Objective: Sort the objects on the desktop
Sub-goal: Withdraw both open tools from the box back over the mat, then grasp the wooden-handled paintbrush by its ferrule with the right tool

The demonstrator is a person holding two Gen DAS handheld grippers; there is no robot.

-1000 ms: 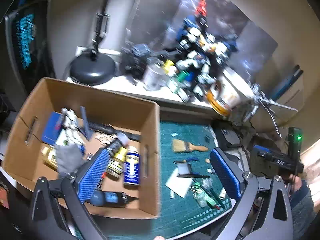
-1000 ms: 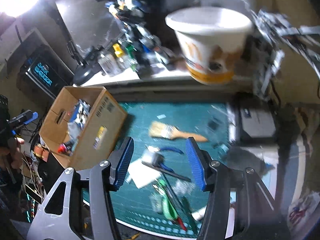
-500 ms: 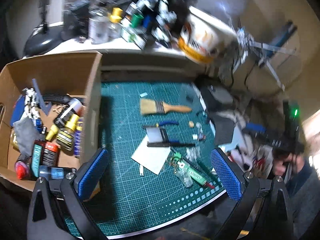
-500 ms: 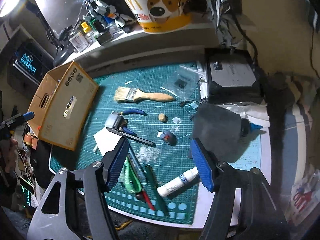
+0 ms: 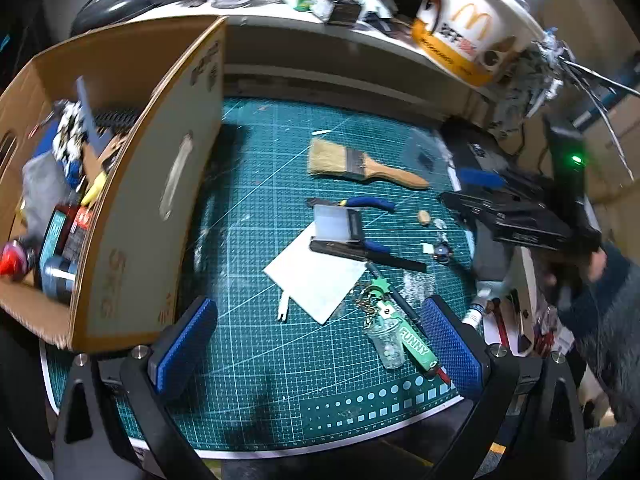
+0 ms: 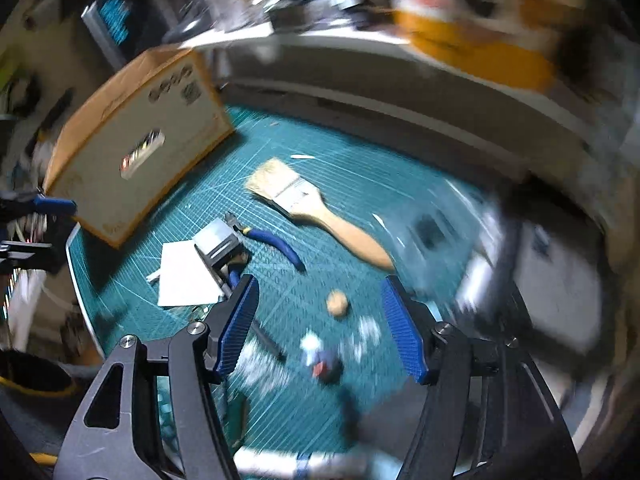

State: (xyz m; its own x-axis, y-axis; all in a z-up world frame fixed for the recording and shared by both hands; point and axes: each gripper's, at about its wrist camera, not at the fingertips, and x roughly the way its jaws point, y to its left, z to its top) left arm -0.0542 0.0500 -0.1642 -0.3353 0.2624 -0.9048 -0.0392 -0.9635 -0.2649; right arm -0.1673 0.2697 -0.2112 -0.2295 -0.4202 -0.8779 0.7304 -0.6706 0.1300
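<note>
Lying loose on the green cutting mat (image 5: pixel 248 344) are the items for sorting: a paintbrush (image 5: pixel 362 162), blue-handled pliers (image 5: pixel 362 203), a white card (image 5: pixel 316 276), a keychain (image 5: pixel 394 332) and a small cork-like piece (image 6: pixel 337 302). A cardboard box (image 5: pixel 132 216), already holding bottles and tools, stands at the mat's left edge. Both the left gripper (image 5: pixel 316 340) and the right gripper (image 6: pixel 320 326) are shown with fingers spread wide and nothing held. The paintbrush is judged light and rigid, best taken across its wooden handle; its bristles would yield. The card is judged thin and hard to lift flat. The right wrist view is blurred.
</note>
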